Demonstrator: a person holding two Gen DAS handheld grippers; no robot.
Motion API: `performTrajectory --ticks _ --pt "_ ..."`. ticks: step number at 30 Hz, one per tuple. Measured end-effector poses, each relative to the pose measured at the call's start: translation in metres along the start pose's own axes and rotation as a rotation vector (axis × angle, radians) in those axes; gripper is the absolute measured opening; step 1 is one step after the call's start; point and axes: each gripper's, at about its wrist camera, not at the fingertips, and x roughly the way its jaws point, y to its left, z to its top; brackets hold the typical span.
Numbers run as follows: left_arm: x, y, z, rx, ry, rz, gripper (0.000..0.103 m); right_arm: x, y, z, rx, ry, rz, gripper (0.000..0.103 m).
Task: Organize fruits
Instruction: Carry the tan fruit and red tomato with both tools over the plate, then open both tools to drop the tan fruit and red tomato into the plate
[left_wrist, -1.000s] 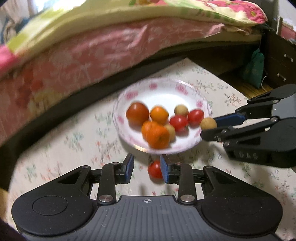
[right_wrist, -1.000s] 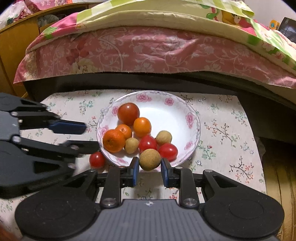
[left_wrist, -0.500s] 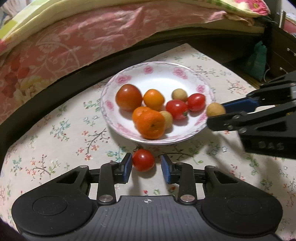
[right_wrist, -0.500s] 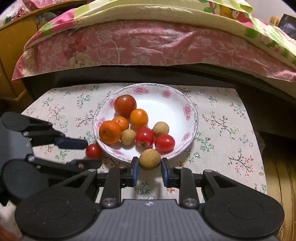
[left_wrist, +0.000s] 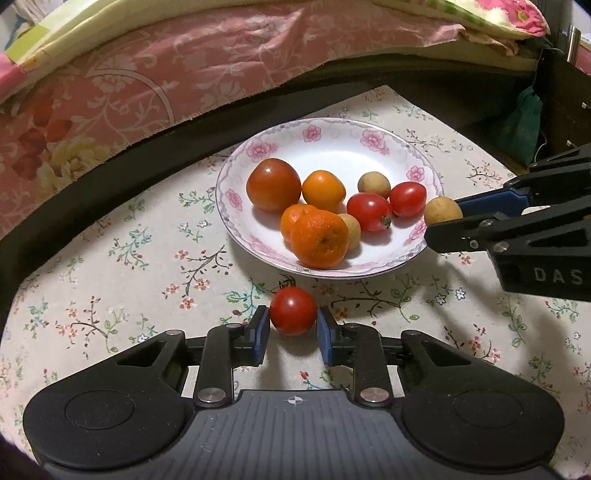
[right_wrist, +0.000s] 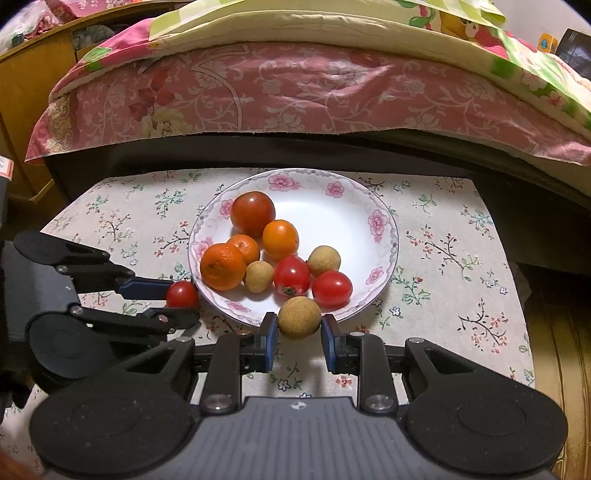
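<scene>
A white plate with pink flowers (left_wrist: 314, 134) (right_wrist: 384, 229) holds a large tomato (left_wrist: 273, 183), oranges (left_wrist: 319, 238), two cherry tomatoes (left_wrist: 369, 211) and brown longans (left_wrist: 373, 183). My left gripper (left_wrist: 291, 325) (right_wrist: 173, 301) is shut on a red cherry tomato (left_wrist: 293, 310) (right_wrist: 181, 294) just in front of the plate's near rim. My right gripper (right_wrist: 299, 332) (left_wrist: 443, 227) is shut on a brown longan (right_wrist: 299, 317) (left_wrist: 442, 210) at the plate's right rim.
The plate sits on a floral tablecloth (left_wrist: 110, 266) (right_wrist: 461, 266). A bed with a pink quilt (left_wrist: 166, 74) (right_wrist: 295, 92) runs along the far side. A dark cabinet and a green bag (left_wrist: 524, 122) stand at the right, a wooden cabinet (right_wrist: 22, 110) at the left.
Both grippers have drawn back a little from the plate, each holding its fruit. The left wrist view has steadied and swung left, so the plate now sits farther from the left gripper.
</scene>
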Motion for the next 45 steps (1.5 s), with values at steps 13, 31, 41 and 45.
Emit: performTrajectory --ticks 13,31,41,45 --pt "-0.034 0.002 0.023 -0.024 -0.097 -0.029 0.035 0.002 -0.001 0.007 0.018 -0.01 0.002 0.026" --pt "0.003 -0.005 0.059 0.018 -0.111 -0.017 0.034 0.025 -0.024 0.042 0.064 -0.055 -0.002 0.026" --pt "0.008 -0.001 0.063 0.008 -0.1 -0.005 0.035 0.04 -0.029 0.047 0.093 -0.06 0.019 0.026" --pt "0.008 0.0 0.064 0.007 -0.101 -0.003 0.036 0.041 -0.029 0.046 0.097 -0.062 0.016 0.026"
